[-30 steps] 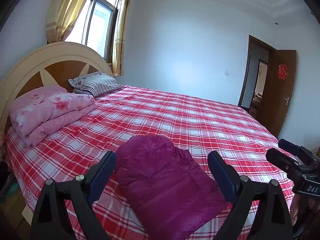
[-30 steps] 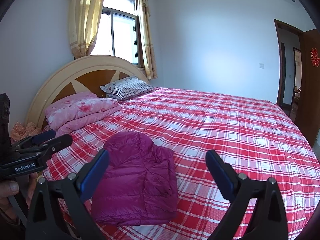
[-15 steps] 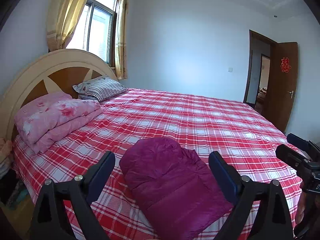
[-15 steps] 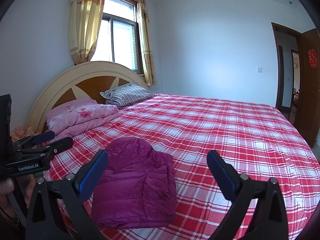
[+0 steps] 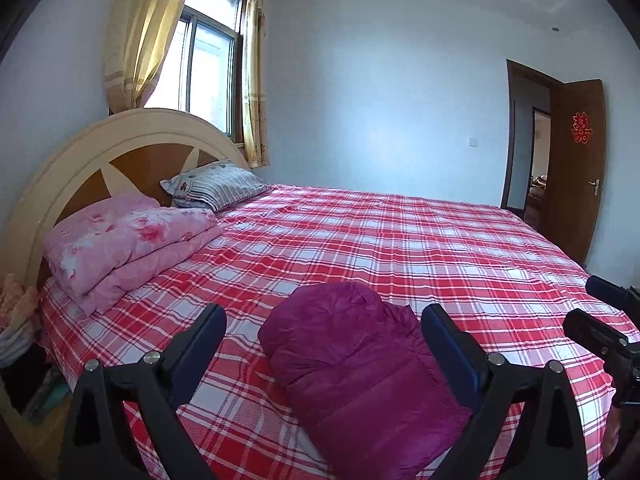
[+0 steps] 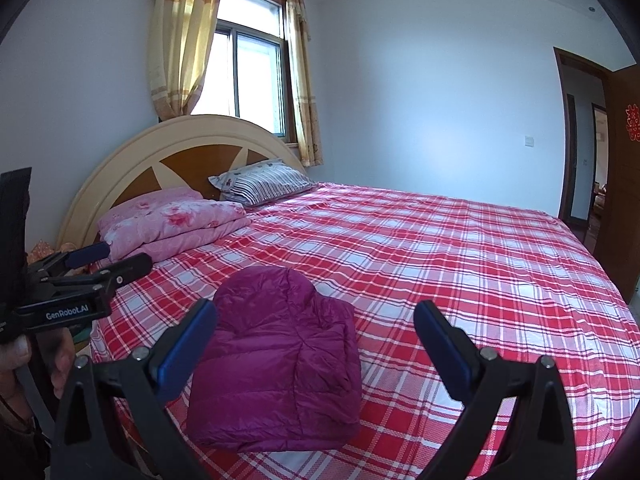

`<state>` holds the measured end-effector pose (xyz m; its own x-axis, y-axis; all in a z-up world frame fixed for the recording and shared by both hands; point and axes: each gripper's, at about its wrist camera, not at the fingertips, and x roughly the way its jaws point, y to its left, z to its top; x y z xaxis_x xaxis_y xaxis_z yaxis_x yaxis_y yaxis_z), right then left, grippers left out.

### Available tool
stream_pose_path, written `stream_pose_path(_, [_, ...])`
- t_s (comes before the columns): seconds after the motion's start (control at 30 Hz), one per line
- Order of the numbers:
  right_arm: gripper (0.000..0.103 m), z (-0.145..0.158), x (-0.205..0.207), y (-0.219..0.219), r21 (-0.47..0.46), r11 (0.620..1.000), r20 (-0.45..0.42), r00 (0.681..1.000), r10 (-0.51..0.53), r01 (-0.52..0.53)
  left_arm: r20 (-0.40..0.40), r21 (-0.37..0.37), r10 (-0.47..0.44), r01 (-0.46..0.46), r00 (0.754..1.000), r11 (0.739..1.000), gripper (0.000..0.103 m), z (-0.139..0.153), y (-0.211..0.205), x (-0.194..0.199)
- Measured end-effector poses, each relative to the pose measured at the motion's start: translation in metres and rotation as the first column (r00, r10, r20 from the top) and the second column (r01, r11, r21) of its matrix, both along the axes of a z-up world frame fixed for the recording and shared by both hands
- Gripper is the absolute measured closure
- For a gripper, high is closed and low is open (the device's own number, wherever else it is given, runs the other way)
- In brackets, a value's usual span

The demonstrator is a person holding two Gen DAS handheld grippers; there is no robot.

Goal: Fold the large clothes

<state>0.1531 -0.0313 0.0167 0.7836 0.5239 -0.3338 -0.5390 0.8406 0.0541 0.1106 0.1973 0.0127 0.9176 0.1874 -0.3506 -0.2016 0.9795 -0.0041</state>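
A folded purple down jacket (image 5: 360, 368) lies on the near edge of the red plaid bed (image 5: 400, 248). My left gripper (image 5: 322, 316) hovers in front of it, jaws spread wide with nothing between the pads; the jacket lies beyond them on the sheet. In the right wrist view the same jacket (image 6: 276, 364) sits low and left of centre. My right gripper (image 6: 316, 308) stands open and empty before it. Each gripper shows in the other's view: the right gripper (image 5: 600, 320) at the far right, the left gripper (image 6: 108, 260) at the left, held by a hand (image 6: 16, 352).
A folded pink floral quilt (image 5: 128, 244) and a striped pillow (image 5: 216, 186) rest by the arched headboard (image 5: 120, 148). Loose clothes (image 5: 16, 304) are piled beside the bed at the left. A brown door (image 5: 576, 168) stands open at the far right.
The left wrist view has rolled a little, so the bed now looks more level. The jacket has not moved, and both grippers stay open and empty.
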Motion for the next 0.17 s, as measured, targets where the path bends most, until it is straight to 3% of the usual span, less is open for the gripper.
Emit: stream_pose_path(0.17, [0.002,-0.0033,0.0011,0.0004,-0.004,1.000,-0.009,1.000,0.000,0.000,-0.002,0.011,-0.027,0.027,1.000,1.000,0.005,-0.0020,-0.0071,0.0010])
